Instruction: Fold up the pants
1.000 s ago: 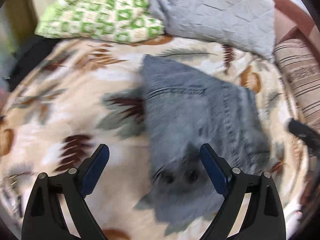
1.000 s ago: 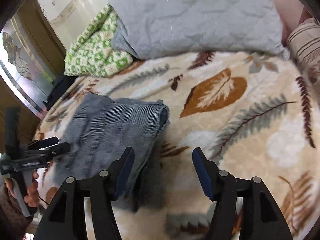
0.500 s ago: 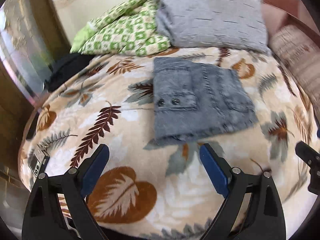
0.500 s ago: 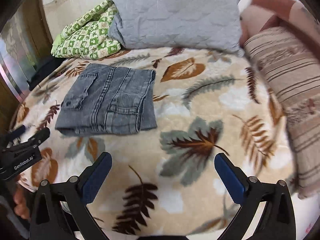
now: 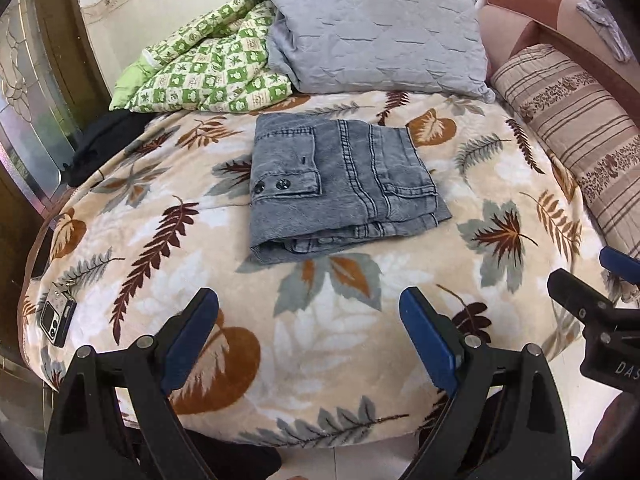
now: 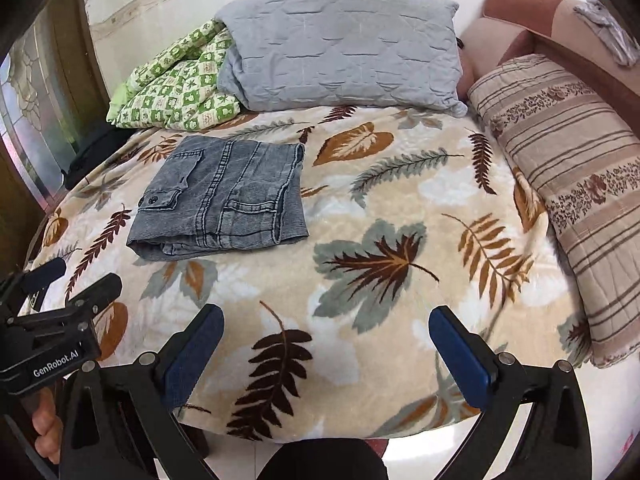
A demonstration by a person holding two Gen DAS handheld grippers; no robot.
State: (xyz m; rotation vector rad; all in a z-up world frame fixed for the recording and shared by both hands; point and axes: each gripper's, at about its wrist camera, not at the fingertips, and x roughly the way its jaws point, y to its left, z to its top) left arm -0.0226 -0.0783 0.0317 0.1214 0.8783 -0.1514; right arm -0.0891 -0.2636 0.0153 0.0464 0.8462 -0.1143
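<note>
With pants [image 5: 340, 184] lying folded on the blanket [image 5: 320, 340], left gripper [image 5: 308, 336] and right gripper [image 6: 326, 348] both gape empty; fold looks finished, nothing left but a tidy-up.

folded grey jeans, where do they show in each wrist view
Left wrist view: the folded grey jeans lie just above centre on the leaf-print blanket.
Right wrist view: the same jeans sit left of centre.
Shared landmark: the grey quilted pillow lies behind them in both.
</note>
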